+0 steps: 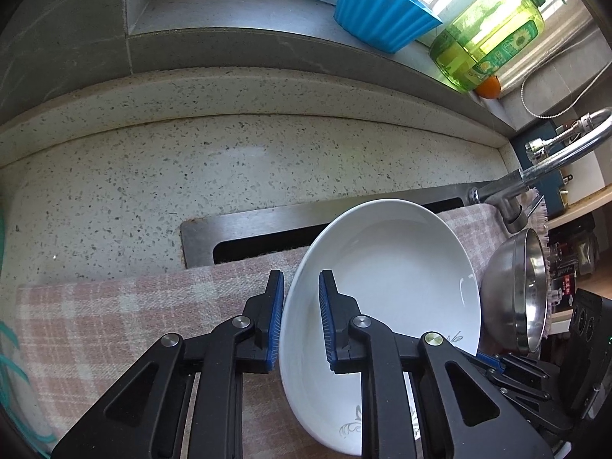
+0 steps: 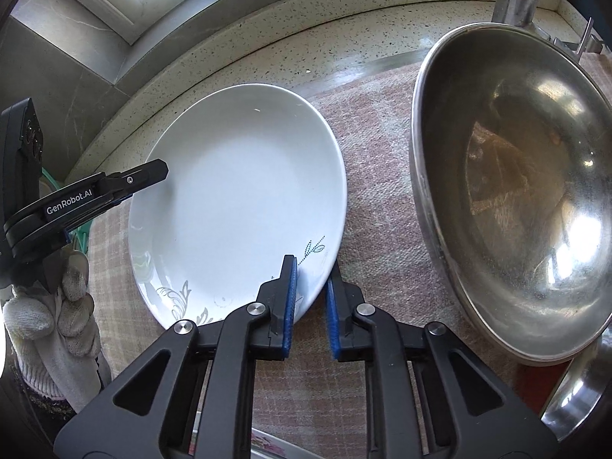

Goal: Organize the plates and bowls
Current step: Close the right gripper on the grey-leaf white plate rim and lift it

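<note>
A white plate (image 1: 386, 267) with a grey leaf print lies on a pink checked cloth (image 1: 134, 306). My left gripper (image 1: 301, 287) straddles the plate's left rim, one finger outside and one inside, with gaps to the rim. In the right wrist view the same plate (image 2: 237, 199) has my right gripper (image 2: 311, 271) straddling its near right rim, also with gaps. The left gripper also shows in that view at the plate's left edge (image 2: 153, 176). A steel bowl (image 2: 516, 206) stands to the right of the plate; it also shows in the left wrist view (image 1: 516, 290).
A speckled counter (image 1: 229, 160) runs behind the cloth, with a steel sink edge (image 1: 306, 222) and a faucet (image 1: 566, 149). A blue ribbed tub (image 1: 382, 7), a green bottle (image 1: 489, 34) and an orange (image 1: 489, 86) stand on the window sill. A second steel rim (image 2: 577, 394) lies at lower right.
</note>
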### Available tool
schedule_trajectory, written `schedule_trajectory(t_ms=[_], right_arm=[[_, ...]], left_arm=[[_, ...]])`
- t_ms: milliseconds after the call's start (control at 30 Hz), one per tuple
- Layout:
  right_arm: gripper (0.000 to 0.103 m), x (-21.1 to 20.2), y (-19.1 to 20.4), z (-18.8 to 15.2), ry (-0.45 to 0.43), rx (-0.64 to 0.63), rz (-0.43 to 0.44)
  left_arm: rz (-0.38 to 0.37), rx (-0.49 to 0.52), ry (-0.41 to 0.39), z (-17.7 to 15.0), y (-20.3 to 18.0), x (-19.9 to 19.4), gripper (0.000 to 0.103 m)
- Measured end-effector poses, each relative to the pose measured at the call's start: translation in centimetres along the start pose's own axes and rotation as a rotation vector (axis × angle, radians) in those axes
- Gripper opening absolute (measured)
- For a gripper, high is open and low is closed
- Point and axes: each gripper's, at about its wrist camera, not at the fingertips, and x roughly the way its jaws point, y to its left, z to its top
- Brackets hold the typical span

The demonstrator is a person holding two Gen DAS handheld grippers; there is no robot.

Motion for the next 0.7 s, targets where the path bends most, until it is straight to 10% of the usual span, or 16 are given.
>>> schedule_trajectory(t_ms=[700], right_arm=[[0.014,-3.9,2.5,-3.9,-0.014,-0.125,0.054]], left_arm=[[0.000,-0.043,-0.085,-5.4,1.0,-5.6,0.017]])
